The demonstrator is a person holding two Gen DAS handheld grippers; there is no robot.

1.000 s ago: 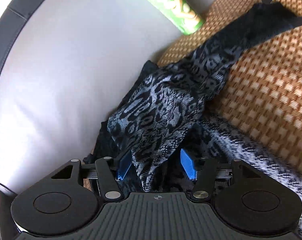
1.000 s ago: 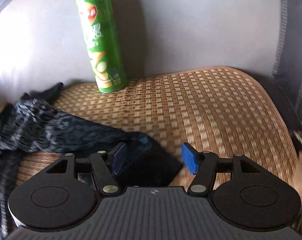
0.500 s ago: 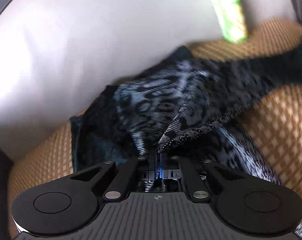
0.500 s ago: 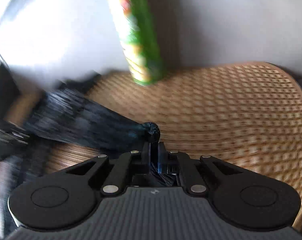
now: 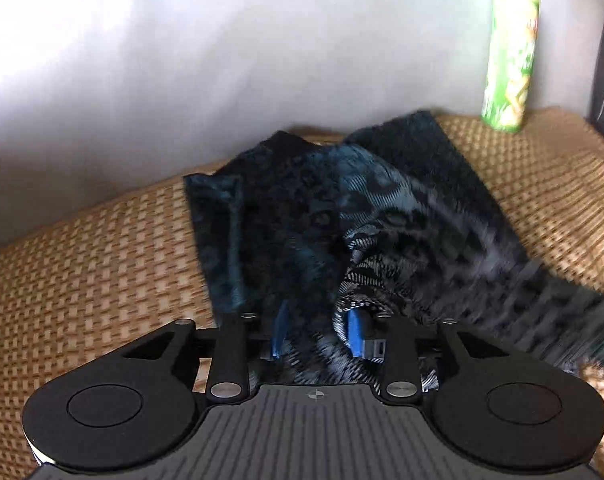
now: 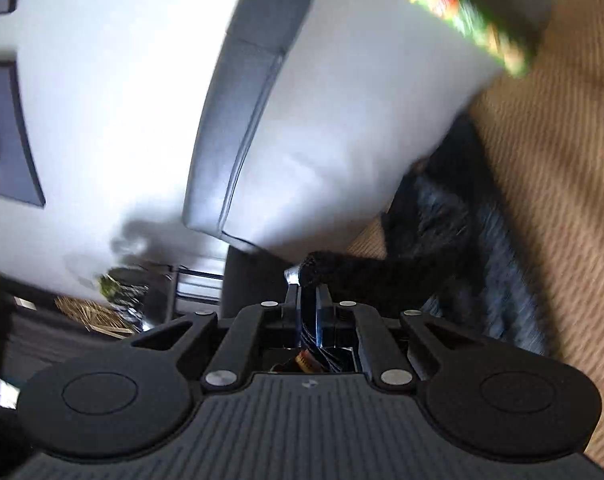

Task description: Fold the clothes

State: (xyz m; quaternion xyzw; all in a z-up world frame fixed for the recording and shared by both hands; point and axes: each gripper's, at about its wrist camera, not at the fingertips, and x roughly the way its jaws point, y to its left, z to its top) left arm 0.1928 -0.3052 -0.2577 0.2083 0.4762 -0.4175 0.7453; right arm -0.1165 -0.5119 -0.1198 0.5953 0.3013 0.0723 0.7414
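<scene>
A dark garment (image 5: pixel 361 220) with a grey-blue leopard print lies crumpled on the woven mat (image 5: pixel 82 260) of a sofa seat. My left gripper (image 5: pixel 317 332) points down at it. Its jaws are opening, with a fold of the cloth lying between the blue pads (image 5: pixel 355 332) and draped over the right one. In the right wrist view my right gripper (image 6: pixel 307 300) is shut on a bunched black end of the garment (image 6: pixel 441 220). It is lifted and rolled over, with the cloth trailing from it down to the mat (image 6: pixel 561 160).
A green snack can (image 5: pixel 509 60) stands at the back of the seat against the pale grey backrest (image 5: pixel 222 60). The can (image 6: pixel 477 28) is blurred in the right wrist view. Beyond the sofa's edge (image 6: pixel 230 140) there is dim room furniture.
Both grippers closed on the garment. The left one has since parted its jaws and swung so the can is at far right. The right one rose and rolled, pulling the cloth end up.
</scene>
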